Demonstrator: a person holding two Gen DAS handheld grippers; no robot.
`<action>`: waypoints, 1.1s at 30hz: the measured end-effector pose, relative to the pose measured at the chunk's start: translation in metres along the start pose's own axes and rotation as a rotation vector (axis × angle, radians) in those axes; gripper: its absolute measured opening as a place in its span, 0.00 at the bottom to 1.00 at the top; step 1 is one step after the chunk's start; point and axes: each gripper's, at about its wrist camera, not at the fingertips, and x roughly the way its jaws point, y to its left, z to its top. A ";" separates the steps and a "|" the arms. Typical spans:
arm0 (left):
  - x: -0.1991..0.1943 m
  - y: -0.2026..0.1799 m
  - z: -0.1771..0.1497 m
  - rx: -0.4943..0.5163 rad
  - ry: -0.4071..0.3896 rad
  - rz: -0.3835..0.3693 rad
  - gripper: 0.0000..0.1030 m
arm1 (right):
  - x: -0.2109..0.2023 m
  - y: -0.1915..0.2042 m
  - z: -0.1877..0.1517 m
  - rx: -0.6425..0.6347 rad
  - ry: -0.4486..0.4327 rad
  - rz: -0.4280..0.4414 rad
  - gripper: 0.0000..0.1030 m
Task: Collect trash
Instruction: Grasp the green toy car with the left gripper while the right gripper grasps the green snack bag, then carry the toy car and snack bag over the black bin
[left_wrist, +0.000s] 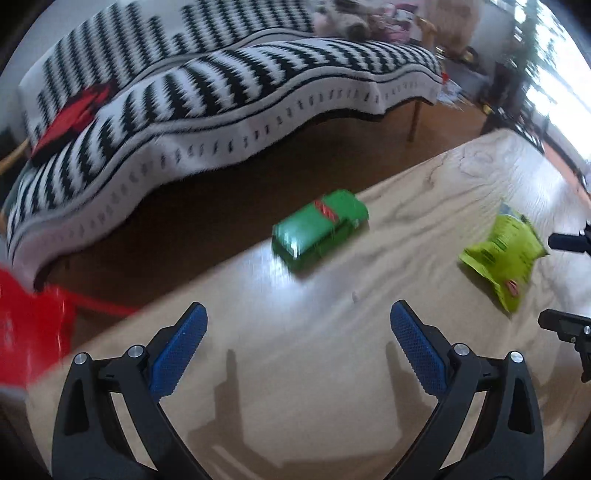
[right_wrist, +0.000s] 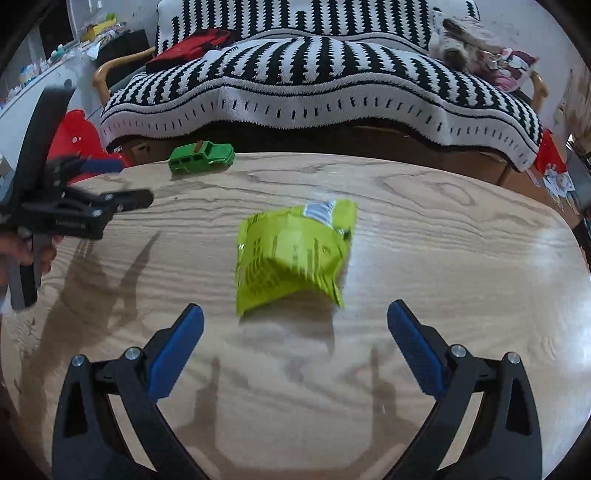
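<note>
A crumpled lime-green snack bag (right_wrist: 295, 254) lies in the middle of the wooden table (right_wrist: 461, 258), just beyond my right gripper (right_wrist: 295, 314), which is open with nothing between its blue pads. The same bag (left_wrist: 504, 254) shows at the right of the left wrist view. My left gripper (left_wrist: 297, 314) is open and empty over the table (left_wrist: 295, 369), short of a green toy car (left_wrist: 319, 229). From the right wrist view the left gripper (right_wrist: 129, 184) hangs at the table's left side, held by a hand. The right gripper's fingertips (left_wrist: 565, 242) poke in at the left view's right edge.
The green toy car (right_wrist: 201, 157) sits near the table's far left edge. Behind the table stands a sofa under a black-and-white patterned blanket (right_wrist: 314, 74). A red plastic chair (right_wrist: 74, 133) is left of the table, also seen as a red chair (left_wrist: 29, 325).
</note>
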 end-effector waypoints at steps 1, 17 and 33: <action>0.007 -0.001 0.007 0.041 -0.002 0.008 0.94 | 0.004 0.000 0.002 0.002 0.002 0.002 0.93; 0.037 -0.021 0.025 0.070 -0.004 -0.076 0.36 | 0.031 -0.004 0.020 0.006 -0.007 0.042 0.52; -0.116 -0.121 -0.028 0.119 -0.076 -0.095 0.35 | -0.112 -0.046 -0.067 0.094 -0.113 0.005 0.51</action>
